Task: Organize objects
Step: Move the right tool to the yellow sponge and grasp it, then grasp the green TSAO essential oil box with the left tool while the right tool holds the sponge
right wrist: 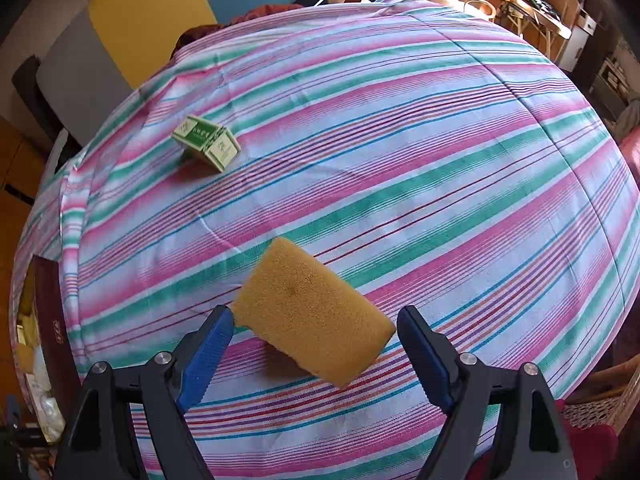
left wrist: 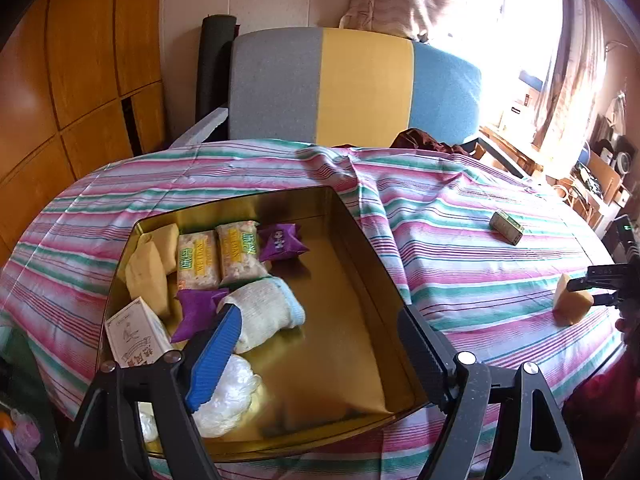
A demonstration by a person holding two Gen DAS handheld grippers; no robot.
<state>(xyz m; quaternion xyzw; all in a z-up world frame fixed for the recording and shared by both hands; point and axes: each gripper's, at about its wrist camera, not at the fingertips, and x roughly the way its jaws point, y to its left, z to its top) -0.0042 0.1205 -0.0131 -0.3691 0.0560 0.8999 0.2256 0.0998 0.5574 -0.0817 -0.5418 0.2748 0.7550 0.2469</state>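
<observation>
Now the yellow sponge [right wrist: 314, 312] was the next thing to collect.
It lay on the striped cloth [right wrist: 400, 160] between the wide right gripper [right wrist: 316, 334]; next, a squeeze, then toward the gold tin [left wrist: 352, 232] at 9 o'clock, beneath the wide, empty left gripper [left wrist: 320, 336].

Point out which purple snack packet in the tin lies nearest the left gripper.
The plain-faced purple packet beside the left gripper's blue finger; the other purple packet, with a printed face, lies farther back by the rice-cracker packs.

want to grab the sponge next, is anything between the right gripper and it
Nothing visible. The yellow sponge lies on the striped cloth directly between the open right gripper fingers. The small green box sits well beyond it, out of the way.
</observation>
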